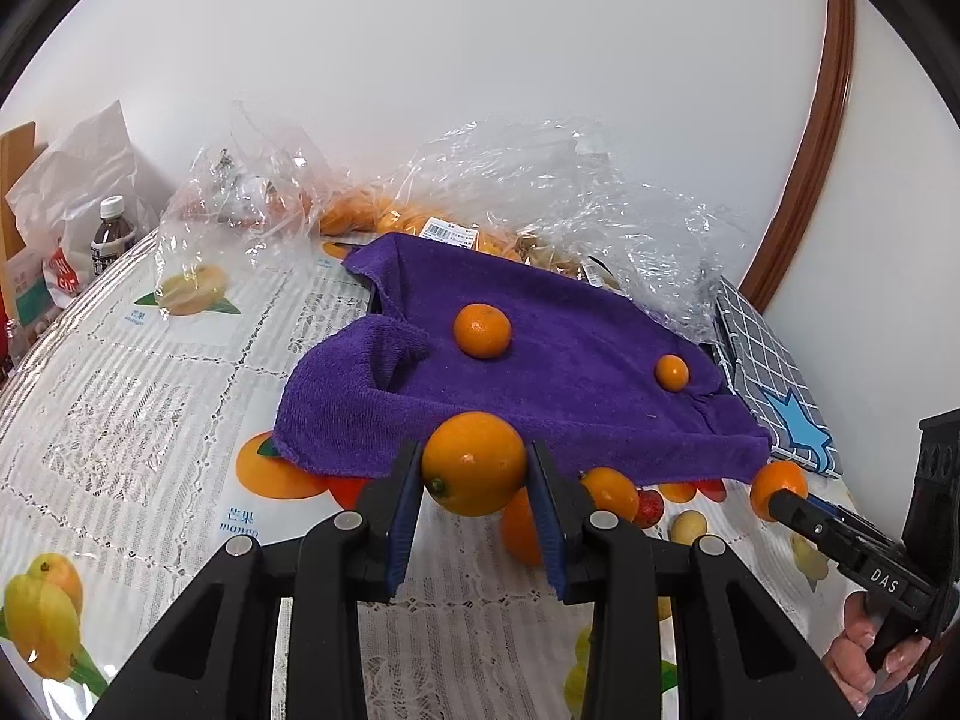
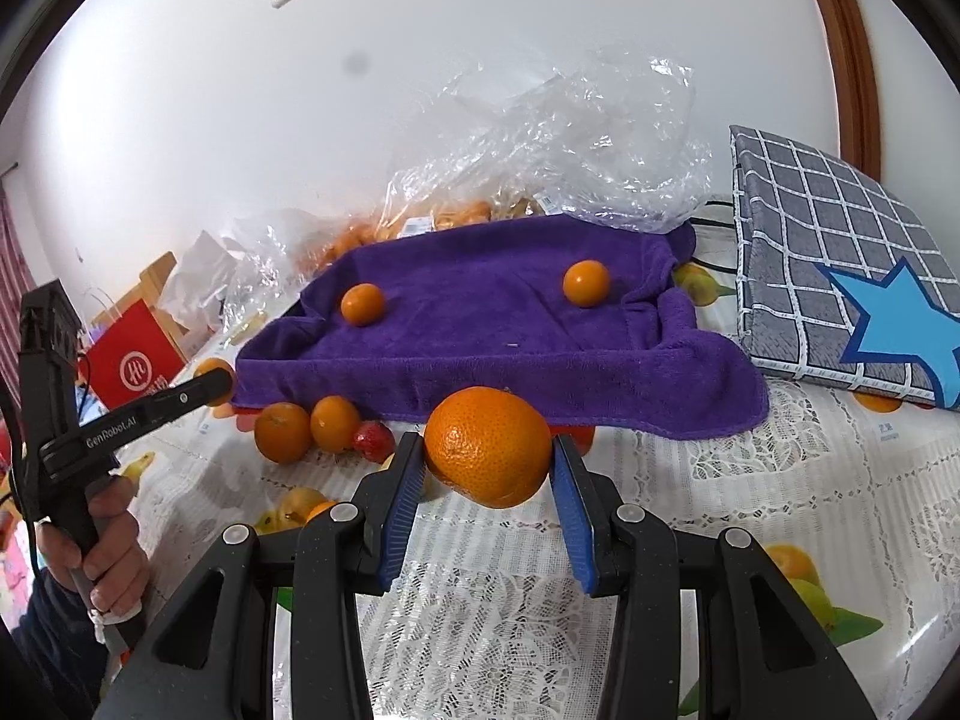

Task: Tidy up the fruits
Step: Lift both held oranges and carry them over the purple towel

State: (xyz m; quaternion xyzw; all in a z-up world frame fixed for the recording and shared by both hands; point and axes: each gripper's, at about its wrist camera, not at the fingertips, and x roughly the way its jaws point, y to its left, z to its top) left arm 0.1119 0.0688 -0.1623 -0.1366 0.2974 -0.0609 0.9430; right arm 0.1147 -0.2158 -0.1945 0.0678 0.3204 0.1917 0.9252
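My left gripper (image 1: 474,465) is shut on a smooth orange (image 1: 474,462) and holds it above the table before the purple towel (image 1: 540,384). My right gripper (image 2: 487,459) is shut on a rough-skinned orange (image 2: 489,447), held in front of the towel (image 2: 480,324). Two small oranges lie on the towel, one (image 1: 482,330) mid-left and one (image 1: 671,372) to the right; the right wrist view shows them too, one (image 2: 362,303) on the left and one (image 2: 586,282) on the right. Loose oranges (image 2: 282,431) and a strawberry (image 2: 372,441) lie on the table by the towel's front edge.
Clear plastic bags (image 1: 540,180) with more fruit lie behind the towel. A grey checked box with a blue star (image 2: 840,276) stands at the right. A bottle (image 1: 111,234) and a red bag (image 2: 135,366) stand at the far left. The tablecloth (image 1: 150,390) has printed fruit pictures.
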